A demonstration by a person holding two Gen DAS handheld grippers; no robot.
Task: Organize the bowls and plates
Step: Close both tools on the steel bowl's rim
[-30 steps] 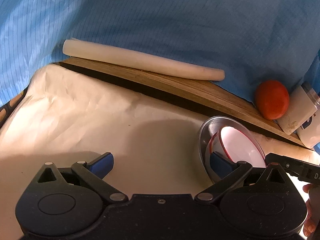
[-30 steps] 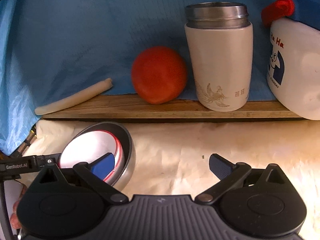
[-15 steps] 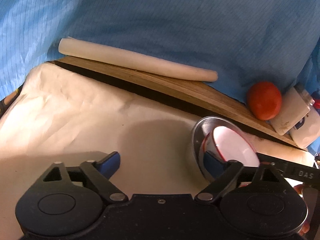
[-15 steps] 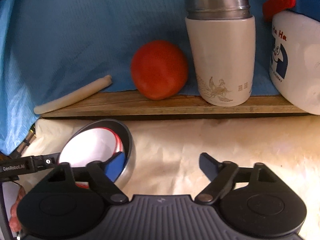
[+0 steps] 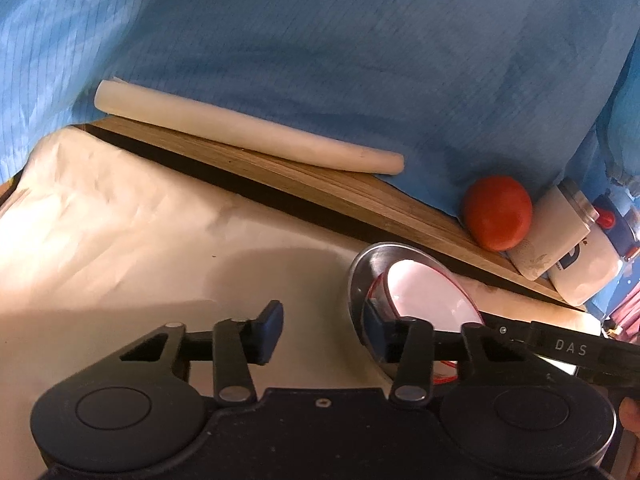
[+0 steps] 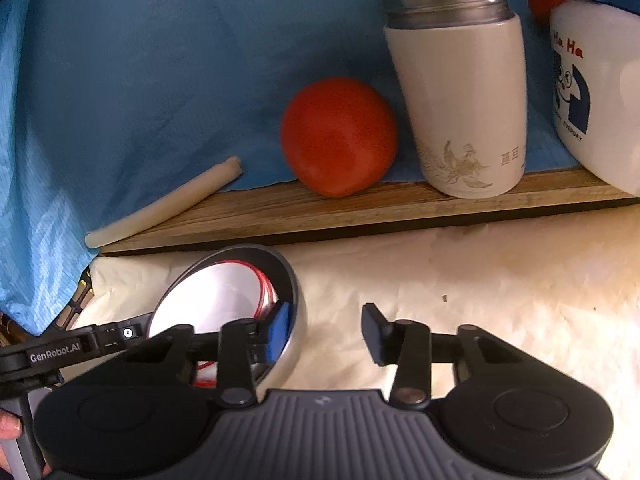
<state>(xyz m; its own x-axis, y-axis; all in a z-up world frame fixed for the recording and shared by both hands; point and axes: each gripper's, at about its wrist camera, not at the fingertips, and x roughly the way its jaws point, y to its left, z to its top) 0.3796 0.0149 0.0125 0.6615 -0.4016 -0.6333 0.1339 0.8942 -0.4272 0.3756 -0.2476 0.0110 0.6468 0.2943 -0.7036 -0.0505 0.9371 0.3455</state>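
On the paper-covered bench [image 6: 460,280], close to the wooden board [image 6: 360,208] along its back edge, sits a steel bowl [image 6: 294,288] with a white, red-rimmed bowl [image 6: 216,296] nested inside it. Both claws work at this pair from opposite sides. The left gripper [image 5: 324,328] has one finger inside the steel bowl, against the white one, and the other out over bare paper; its jaws have just been closing, yet the bowl wall does not look pinched. The right gripper [image 6: 326,330] mirrors it: its blue pad [image 6: 278,332] is inside the steel rim, the other finger outside on the paper, jaws likewise closing and part-way spread, with the rim between them but a clear gap on the outer side. On the board stand a tomato [image 6: 338,136], just beside it a cream tumbler [image 6: 456,92], then a white jug [image 6: 600,92] at the right end. A pale roll [image 5: 240,132] lies along the board's left stretch. Blue cloth [image 5: 320,40] hangs behind everything.
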